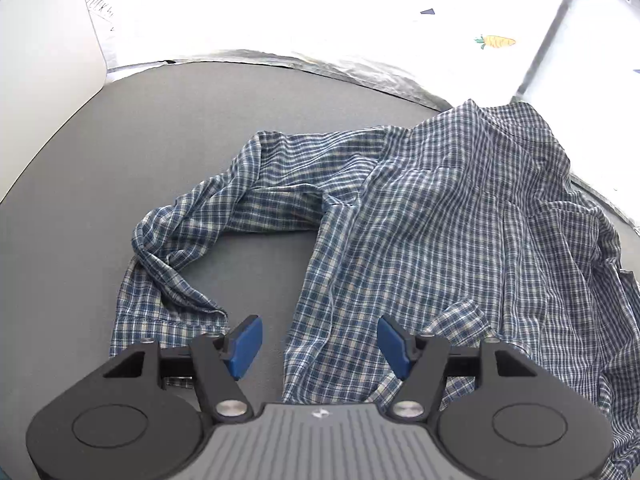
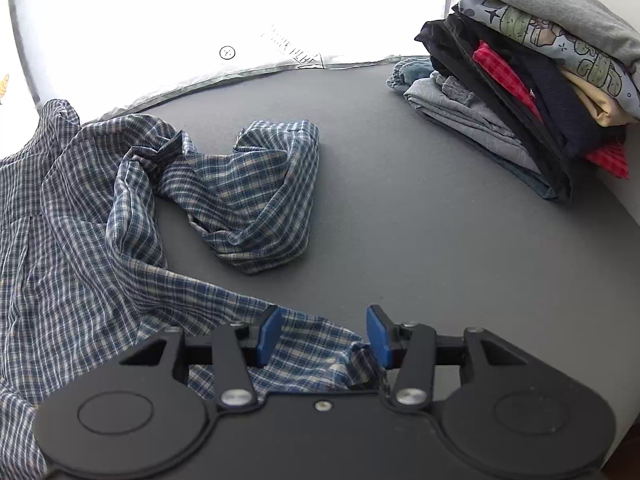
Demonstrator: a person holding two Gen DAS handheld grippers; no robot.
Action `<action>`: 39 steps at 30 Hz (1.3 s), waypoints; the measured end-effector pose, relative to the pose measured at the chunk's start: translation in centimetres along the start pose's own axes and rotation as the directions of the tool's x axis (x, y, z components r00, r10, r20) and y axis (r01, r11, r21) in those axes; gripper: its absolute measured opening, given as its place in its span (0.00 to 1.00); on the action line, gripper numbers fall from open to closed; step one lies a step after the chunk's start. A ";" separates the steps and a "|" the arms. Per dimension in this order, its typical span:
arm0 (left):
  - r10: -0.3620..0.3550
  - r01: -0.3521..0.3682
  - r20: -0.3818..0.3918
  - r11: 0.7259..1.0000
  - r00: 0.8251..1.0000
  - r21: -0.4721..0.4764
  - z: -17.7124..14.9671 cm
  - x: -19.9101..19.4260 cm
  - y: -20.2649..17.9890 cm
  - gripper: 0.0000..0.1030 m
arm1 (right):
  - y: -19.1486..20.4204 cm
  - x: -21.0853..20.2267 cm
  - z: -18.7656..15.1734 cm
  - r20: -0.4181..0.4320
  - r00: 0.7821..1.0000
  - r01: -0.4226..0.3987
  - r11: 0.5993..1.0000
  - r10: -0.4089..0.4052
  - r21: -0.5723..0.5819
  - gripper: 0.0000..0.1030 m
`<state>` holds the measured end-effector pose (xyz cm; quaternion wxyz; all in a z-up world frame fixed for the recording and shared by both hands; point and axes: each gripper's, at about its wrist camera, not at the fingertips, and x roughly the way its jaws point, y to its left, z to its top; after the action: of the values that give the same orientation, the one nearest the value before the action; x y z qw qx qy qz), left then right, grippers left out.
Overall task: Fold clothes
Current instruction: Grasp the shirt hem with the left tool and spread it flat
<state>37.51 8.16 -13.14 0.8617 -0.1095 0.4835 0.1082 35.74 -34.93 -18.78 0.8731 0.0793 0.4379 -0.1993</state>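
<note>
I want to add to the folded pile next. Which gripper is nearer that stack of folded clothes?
Right. The right gripper has the stack of folded clothes ahead to its right; the left gripper sees only the plaid shirt.

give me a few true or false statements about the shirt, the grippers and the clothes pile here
1. The plaid shirt lies crumpled and unfolded on the grey table. True.
2. The left gripper is clamped shut on a sleeve. False: its jaws stand open, over the table and the shirt's edge.
3. The right gripper is open, with the shirt's hem lying between its fingers. True.
4. The pile of folded clothes sits at the far right of the table in the right wrist view. True.
5. The top item on that pile is red. False: a grey garment is on top; red fabric shows lower down.
</note>
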 end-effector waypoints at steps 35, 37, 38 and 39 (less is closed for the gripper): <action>-0.175 0.176 0.141 0.984 0.974 0.004 -7.0 -5.4 4.4 0.05 | -8.8 -3.5 -4.2 -0.006 0.989 -0.143 0.968 0.147 0.205 0.03; -0.136 0.142 0.155 0.990 0.978 -0.026 -8.5 -6.9 6.7 0.06 | -9.5 -4.4 -4.7 -0.004 0.992 -0.122 0.972 0.125 0.200 0.03; -0.101 0.108 0.151 0.993 0.983 -0.043 -9.3 -7.4 7.9 0.06 | -9.8 -4.6 -5.1 -0.010 0.993 -0.117 0.974 0.121 0.194 0.03; -0.074 0.082 0.139 0.995 0.988 -0.054 -9.9 -7.6 8.6 0.06 | -10.0 -4.8 -5.5 -0.020 0.993 -0.114 0.976 0.120 0.186 0.03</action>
<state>23.07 12.83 -12.40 0.8927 -0.1463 0.4153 0.0961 24.99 -40.98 -17.91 0.8652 0.1887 0.4256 -0.1861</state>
